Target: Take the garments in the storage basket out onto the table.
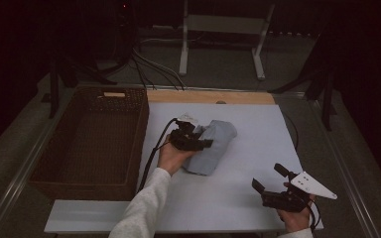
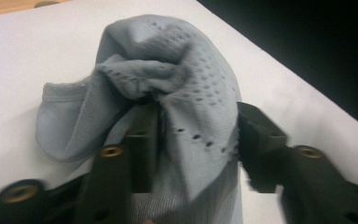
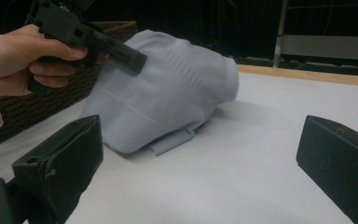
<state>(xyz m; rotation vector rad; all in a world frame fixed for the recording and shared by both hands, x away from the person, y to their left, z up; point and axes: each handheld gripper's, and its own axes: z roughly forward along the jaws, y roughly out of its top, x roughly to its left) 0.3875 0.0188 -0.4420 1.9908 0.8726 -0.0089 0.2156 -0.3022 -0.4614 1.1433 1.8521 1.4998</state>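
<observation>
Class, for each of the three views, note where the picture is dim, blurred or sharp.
High view: dim, the surroundings nearly black, the white table brightest. Left gripper view: the grey perforated cloth is sharp, the near black jaws smeared. Right gripper view: its own jaws are soft, the cloth clearer.

A white tabletop (image 1: 258,148) with a wooden far edge (image 1: 211,96) stands on grey floor (image 1: 228,64); a white metal frame (image 1: 223,29) and black cables (image 1: 149,69) lie beyond, dimly lit.

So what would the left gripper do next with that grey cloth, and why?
Probably close the left gripper again to firm its hold. A fold of the crumpled light grey perforated cloth lies between its fingers, which look parted, and the brown woven basket waits beside it.
</observation>
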